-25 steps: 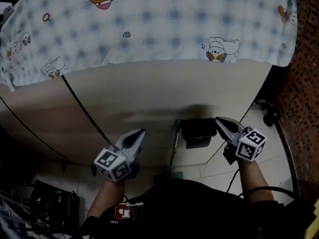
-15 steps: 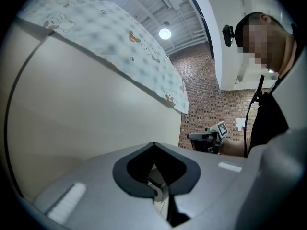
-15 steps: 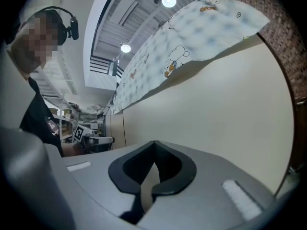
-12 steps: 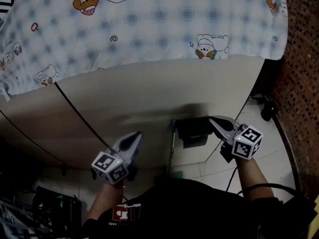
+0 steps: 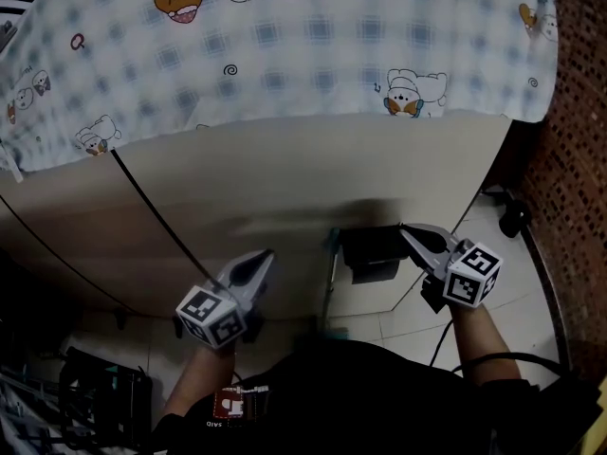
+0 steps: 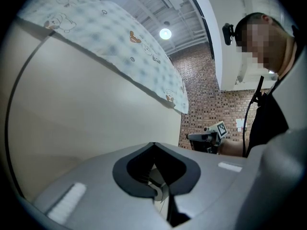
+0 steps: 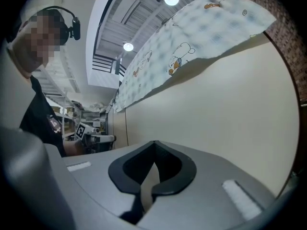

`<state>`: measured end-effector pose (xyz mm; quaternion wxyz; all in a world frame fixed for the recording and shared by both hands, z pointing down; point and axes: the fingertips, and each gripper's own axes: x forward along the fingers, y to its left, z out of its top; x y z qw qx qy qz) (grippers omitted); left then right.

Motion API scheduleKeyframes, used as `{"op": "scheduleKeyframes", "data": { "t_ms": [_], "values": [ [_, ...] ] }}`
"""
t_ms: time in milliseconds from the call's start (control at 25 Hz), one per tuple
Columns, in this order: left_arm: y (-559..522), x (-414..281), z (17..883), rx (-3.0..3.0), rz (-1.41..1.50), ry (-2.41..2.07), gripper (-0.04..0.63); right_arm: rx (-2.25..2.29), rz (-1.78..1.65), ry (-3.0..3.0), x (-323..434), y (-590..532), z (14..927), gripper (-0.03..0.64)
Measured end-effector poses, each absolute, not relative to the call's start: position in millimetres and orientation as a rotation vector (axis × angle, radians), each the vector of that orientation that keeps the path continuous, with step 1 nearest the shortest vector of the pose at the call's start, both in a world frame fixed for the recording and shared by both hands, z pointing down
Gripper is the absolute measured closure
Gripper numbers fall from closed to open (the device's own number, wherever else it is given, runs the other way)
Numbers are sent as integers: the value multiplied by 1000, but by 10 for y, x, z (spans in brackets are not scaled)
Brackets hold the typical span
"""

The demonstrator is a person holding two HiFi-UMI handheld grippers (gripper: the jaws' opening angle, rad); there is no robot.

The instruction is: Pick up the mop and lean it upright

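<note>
Left gripper (image 5: pixel 266 255), right gripper (image 5: pixel 407 228): jaws together, empty. Mop handle (image 5: pixel 329 275) seen between them, long axis near-far; dark block (image 5: pixel 375 252) beside right tips. Right judged nearer.

No readable words or numbers for you here. Coded square markers sit on left gripper (image 5: pixel 265 255) and right gripper (image 5: pixel 407 228); cloth (image 5: pixel 285 55) above them shows wordless cartoons.
</note>
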<state>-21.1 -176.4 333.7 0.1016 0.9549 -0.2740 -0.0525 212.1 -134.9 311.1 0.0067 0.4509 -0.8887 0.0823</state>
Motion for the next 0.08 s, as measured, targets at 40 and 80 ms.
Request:
{"op": "scheduleKeyframes", "data": {
  "t_ms": [40,80],
  "values": [
    [-1758,-218,3333,2818,-154,-811,594,1407,257,-2781,2112,-1344,3111,604],
    [-1752,-226,3328,2816,-153,-813,594,1404,256,-2781,2102,-1340,3111,604]
  ]
}}
